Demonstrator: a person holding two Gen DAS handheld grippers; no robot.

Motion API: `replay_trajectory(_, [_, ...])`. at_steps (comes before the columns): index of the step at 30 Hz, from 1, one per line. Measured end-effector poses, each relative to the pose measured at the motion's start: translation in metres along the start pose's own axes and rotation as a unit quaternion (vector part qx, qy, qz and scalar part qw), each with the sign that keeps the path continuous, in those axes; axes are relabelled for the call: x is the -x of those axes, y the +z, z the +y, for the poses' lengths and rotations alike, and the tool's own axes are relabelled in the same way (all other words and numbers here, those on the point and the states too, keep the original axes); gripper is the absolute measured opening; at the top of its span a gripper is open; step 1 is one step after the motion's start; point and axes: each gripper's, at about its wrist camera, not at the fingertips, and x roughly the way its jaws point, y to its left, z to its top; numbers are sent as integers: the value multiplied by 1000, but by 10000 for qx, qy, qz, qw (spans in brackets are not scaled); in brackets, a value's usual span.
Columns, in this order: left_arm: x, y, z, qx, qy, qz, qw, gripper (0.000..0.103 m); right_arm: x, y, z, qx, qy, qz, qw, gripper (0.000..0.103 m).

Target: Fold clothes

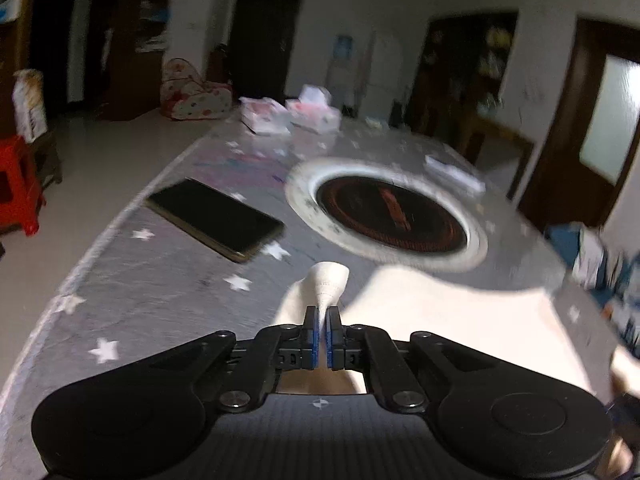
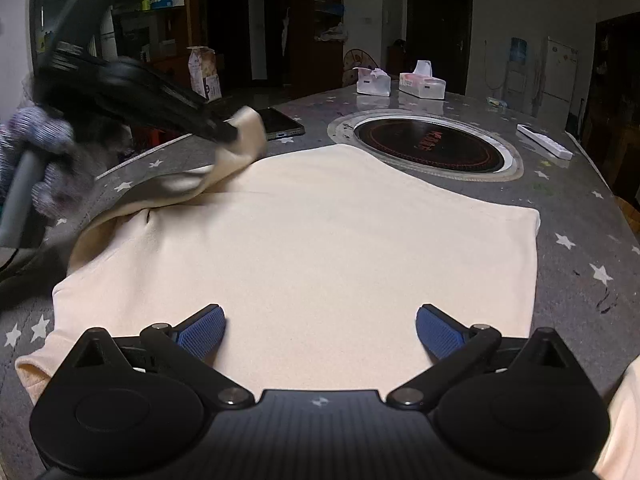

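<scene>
**Left claw pinching the sleeve, right claw gaping over the shirt**

You are holding the left claw (image 1: 322, 334) closed on a cream sleeve (image 1: 329, 282), its blue pads (image 1: 314, 340) squeezing the fabric so the cuff is sticking out past the tips. In the right wrist view, that sleeve is lifting off the table (image 2: 576, 216) at the shirt's (image 2: 320, 240) upper left, with the cloth trailing down to the shoulder.

Your right claw (image 2: 320, 330) is hanging wide open above the shirt's near edge, gripping nothing. The shirt itself is lying flat on the grey, star-patterned table, its far edge just touching the rim of the round hob (image 2: 426, 146).

A phone (image 1: 216, 218) is resting on the table left of the hob, and two tissue boxes (image 2: 400, 82) are sitting at the far end.
</scene>
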Motion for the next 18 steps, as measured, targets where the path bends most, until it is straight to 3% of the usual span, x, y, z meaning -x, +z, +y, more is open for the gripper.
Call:
replay_trajectory(6, [62,4,47,694,26,-638,9955,3,0,0,1,24,-16,12,10000,103])
replay_trajectory(15, [130,-28,125,1172,648,-1002,9859,3,-2,1,0,42,-27,22,10000,103])
replay_trajectory(18, [125,-46,145,1160,1009,-758,9852,3,-2,1,0,43,-28,24,10000,103])
